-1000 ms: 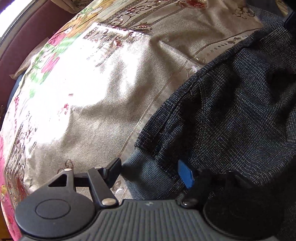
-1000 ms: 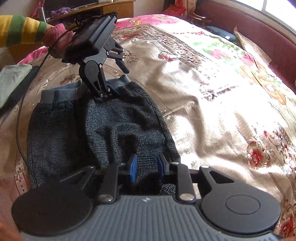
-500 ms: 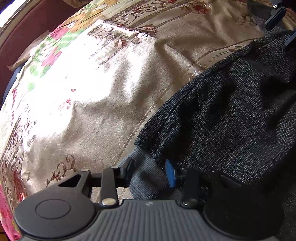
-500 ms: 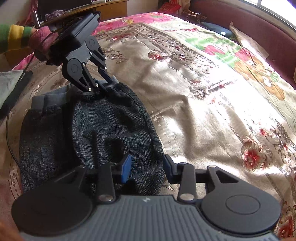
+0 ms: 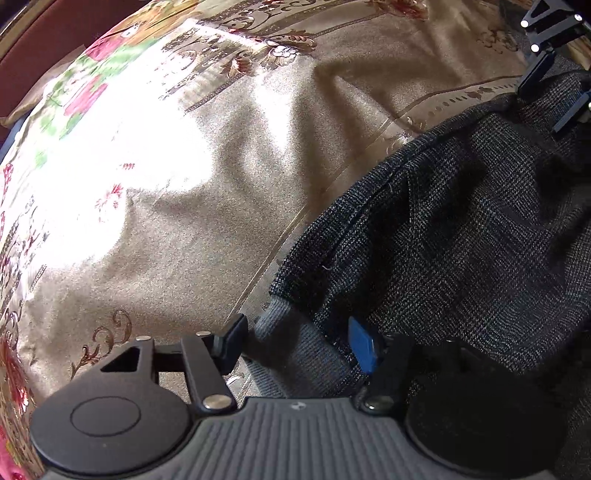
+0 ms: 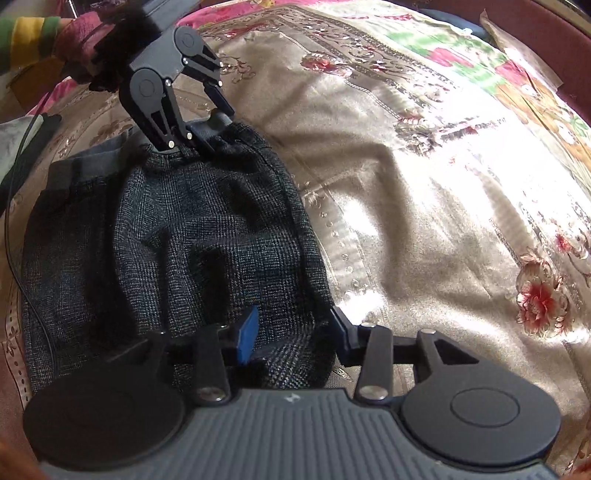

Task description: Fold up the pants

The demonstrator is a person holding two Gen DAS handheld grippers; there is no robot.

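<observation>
Dark grey checked pants [image 6: 166, 236] with a lighter grey ribbed waistband [image 6: 88, 162] lie folded on a gold floral bedspread. My left gripper [image 5: 295, 343] is open with its jaws either side of the grey waistband corner [image 5: 291, 347]; it also shows in the right wrist view [image 6: 210, 122] at the far end of the pants. My right gripper [image 6: 293, 336] is open, jaws spread over the near edge of the pants. It shows at the top right of the left wrist view [image 5: 554, 74].
The gold bedspread [image 6: 424, 203] with red flower patterns spreads out to the right of the pants. A dark red headboard [image 6: 546, 22] runs along the far edge. A black cable [image 6: 22, 273] runs along the left of the pants.
My right gripper has opened from nearly shut to wide and let the pants edge rest. My left gripper narrowed its jaws around the waistband corner and stayed low at the far end.
</observation>
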